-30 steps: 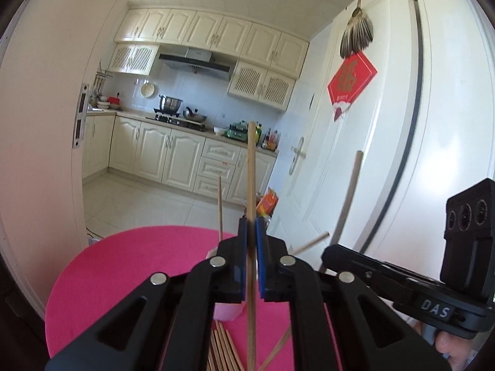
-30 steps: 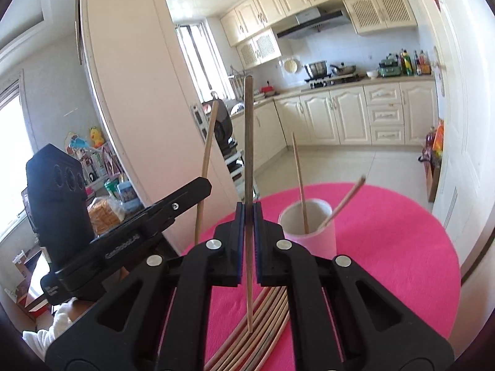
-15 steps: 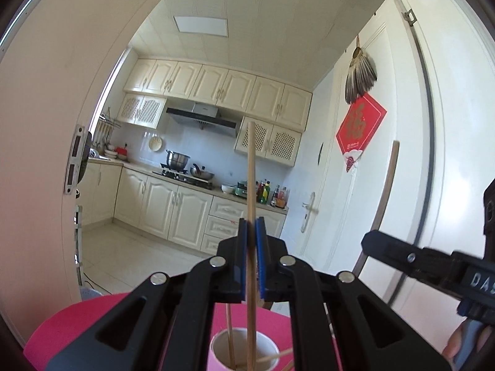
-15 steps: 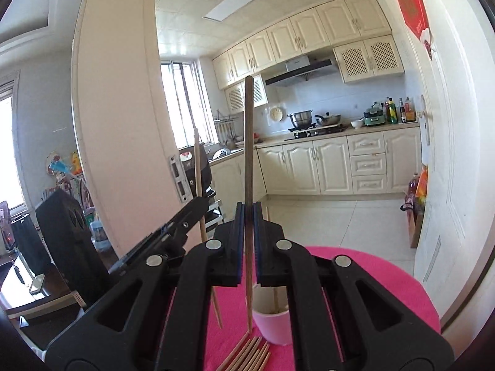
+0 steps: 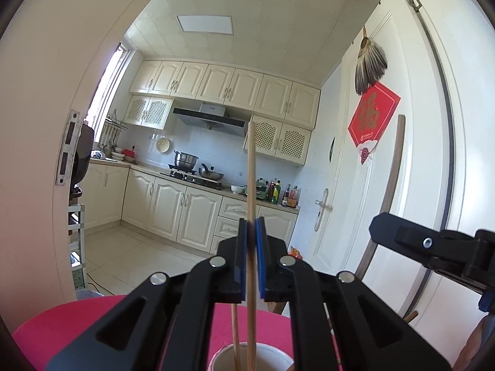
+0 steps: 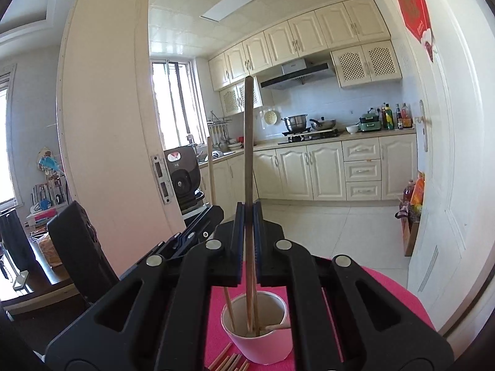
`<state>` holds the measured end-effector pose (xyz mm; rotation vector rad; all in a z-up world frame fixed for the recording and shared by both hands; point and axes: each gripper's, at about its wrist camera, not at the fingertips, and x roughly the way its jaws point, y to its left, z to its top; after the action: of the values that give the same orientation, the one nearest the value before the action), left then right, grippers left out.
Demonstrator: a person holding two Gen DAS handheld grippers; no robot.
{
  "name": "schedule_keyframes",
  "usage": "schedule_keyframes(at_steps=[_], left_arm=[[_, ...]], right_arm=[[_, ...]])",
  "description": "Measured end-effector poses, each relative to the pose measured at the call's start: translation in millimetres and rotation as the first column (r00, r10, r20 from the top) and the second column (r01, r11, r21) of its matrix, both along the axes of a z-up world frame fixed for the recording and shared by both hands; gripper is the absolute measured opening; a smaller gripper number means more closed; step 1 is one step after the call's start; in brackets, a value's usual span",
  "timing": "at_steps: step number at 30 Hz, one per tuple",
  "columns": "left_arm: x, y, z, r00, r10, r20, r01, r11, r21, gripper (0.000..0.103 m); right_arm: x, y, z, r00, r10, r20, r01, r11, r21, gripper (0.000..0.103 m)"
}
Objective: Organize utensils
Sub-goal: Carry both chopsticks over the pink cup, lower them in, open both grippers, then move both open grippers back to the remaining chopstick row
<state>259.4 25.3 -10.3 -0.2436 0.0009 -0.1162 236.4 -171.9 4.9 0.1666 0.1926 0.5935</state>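
My left gripper (image 5: 251, 247) is shut on a pale wooden chopstick (image 5: 251, 179) held upright, its lower end inside the pink paper cup (image 5: 278, 354) below. My right gripper (image 6: 248, 235) is shut on a darker chopstick (image 6: 248, 142), also upright, its tip down in the cup (image 6: 266, 344). The cup stands on the pink round table (image 6: 393, 293) and holds other chopsticks (image 6: 229, 309). The right gripper shows at the right edge of the left wrist view (image 5: 433, 247). The left gripper shows at the left of the right wrist view (image 6: 185, 238).
Several loose chopsticks (image 6: 229, 360) lie on the table in front of the cup. A white door (image 5: 386, 185) with a red poster stands to the right, a door frame (image 6: 102, 154) to the left. Kitchen cabinets fill the background.
Both grippers rose and came over the cup, each keeping its chopstick upright. The chopsticks' lower ends went from above the table into the cup.
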Motion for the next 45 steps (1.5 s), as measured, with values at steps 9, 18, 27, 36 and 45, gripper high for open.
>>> schedule_keyframes(at_steps=[9, 18, 27, 36, 45], left_arm=[[7.8, 6.0, -10.0, 0.994, -0.045, -0.101, 0.044, 0.999, -0.012, 0.006], [-2.5, 9.5, -8.1, 0.989, -0.049, -0.14, 0.049, 0.999, 0.003, 0.028], [-18.6, 15.0, -2.1, 0.986, -0.039, -0.16, 0.044, 0.999, 0.028, 0.034], [-33.2, 19.0, 3.1, 0.982, -0.023, -0.187, 0.034, 0.998, 0.054, 0.034], [-55.5, 27.6, 15.2, 0.978, -0.009, -0.209, 0.024, 0.997, 0.068, 0.042]], right_arm=[[3.6, 1.5, -7.6, 0.999, -0.003, -0.041, 0.002, 1.0, -0.01, 0.006], [4.1, 5.2, -11.5, 0.998, -0.017, -0.067, 0.016, 1.0, -0.026, 0.006], [1.3, 9.3, -10.1, 0.996, -0.03, -0.085, 0.027, 0.999, -0.034, 0.006], [-4.7, 8.3, -7.9, 0.993, -0.066, -0.097, 0.063, 0.997, -0.036, 0.012], [-28.4, 5.5, -0.5, 0.993, -0.1, -0.069, 0.097, 0.994, -0.04, 0.055]])
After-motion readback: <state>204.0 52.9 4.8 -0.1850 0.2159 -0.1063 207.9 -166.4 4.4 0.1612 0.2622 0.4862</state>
